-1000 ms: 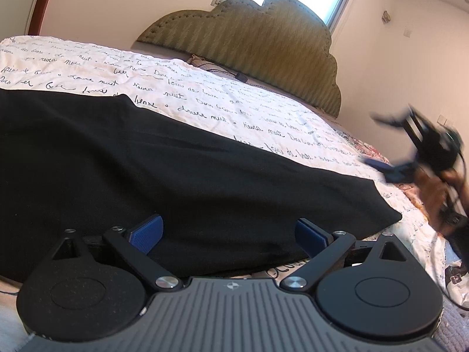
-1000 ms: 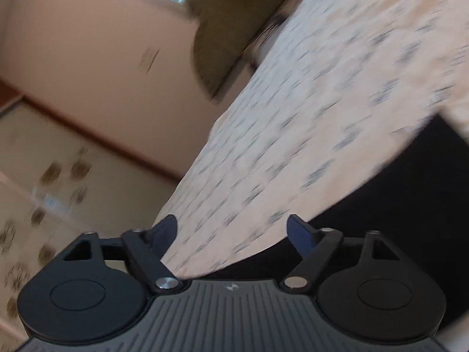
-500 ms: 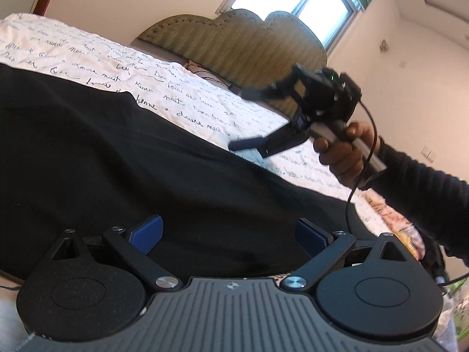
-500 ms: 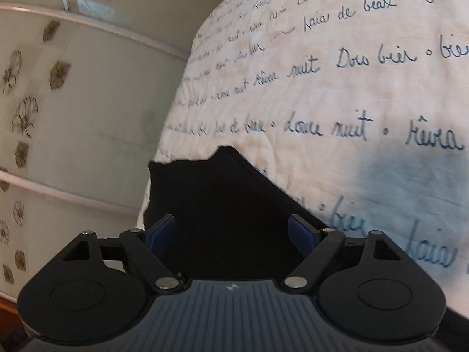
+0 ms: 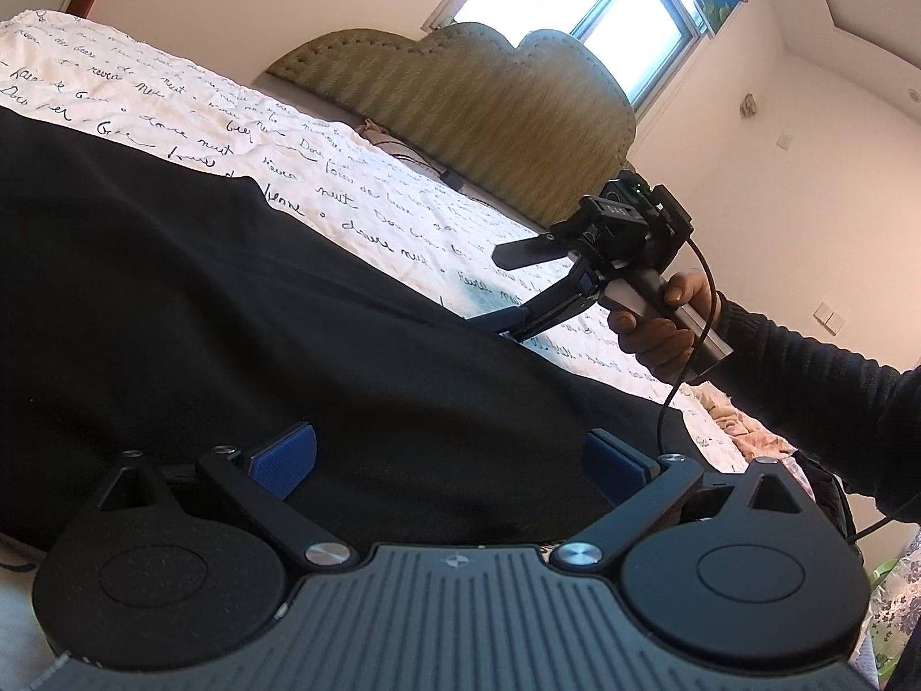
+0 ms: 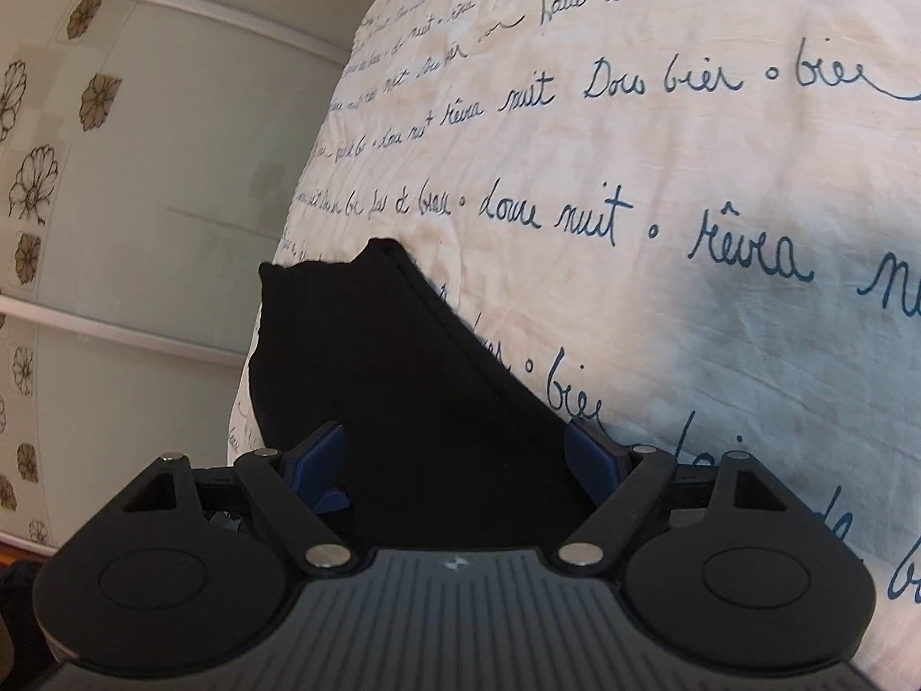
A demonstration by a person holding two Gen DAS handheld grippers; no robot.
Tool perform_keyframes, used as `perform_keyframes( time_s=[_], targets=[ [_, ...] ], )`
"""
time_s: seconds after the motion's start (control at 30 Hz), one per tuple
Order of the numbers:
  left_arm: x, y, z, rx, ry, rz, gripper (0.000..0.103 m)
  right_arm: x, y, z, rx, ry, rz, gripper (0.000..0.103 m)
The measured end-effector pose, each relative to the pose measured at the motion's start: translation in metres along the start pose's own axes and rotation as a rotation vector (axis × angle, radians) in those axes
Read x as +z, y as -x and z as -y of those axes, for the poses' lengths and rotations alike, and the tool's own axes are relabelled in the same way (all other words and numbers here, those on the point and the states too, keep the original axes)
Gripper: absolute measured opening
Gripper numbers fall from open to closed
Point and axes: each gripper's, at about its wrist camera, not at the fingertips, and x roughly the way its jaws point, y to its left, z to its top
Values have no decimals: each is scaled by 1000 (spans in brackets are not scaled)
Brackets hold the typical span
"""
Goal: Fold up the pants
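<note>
Black pants (image 5: 242, 311) lie spread across a bed with a white sheet (image 5: 368, 196) printed in blue script. My left gripper (image 5: 452, 458) is open at the pants' near edge, and black cloth lies between its blue pads (image 5: 285, 455). A hand holds my right gripper (image 5: 495, 288) at the far edge of the pants, open, its lower finger down at the cloth. In the right wrist view the pants (image 6: 403, 380) run away as a dark strip between the wide-apart fingers of the right gripper (image 6: 457, 460), whose right pad (image 6: 593, 455) sits at the cloth's edge.
An olive padded headboard (image 5: 489, 109) stands at the bed's far end under a bright window (image 5: 604, 11). A sliding wardrobe door (image 6: 115, 173) with flower patterns lies beyond the bed's edge. A dark sleeve (image 5: 817, 391) and a cable (image 5: 685, 357) trail from the right gripper.
The right gripper swung in from the far right to the pants' far edge and dipped towards the cloth. The left gripper stayed put and rolled slightly.
</note>
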Motion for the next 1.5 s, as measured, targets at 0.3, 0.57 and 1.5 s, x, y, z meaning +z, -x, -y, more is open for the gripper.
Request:
perform_keyframes(
  time_s=[0.3,0.57,1.5],
  targets=[
    [1,0,0,-1,1,-1,102,-10,-16,1,-64,121,-84,18],
    [1,0,0,-1,2,0,102,2,16,-5,-71,172,76,3],
    [2,1,0,-5,6,-2,103,9,4,34,75,-23,-7,28]
  ],
)
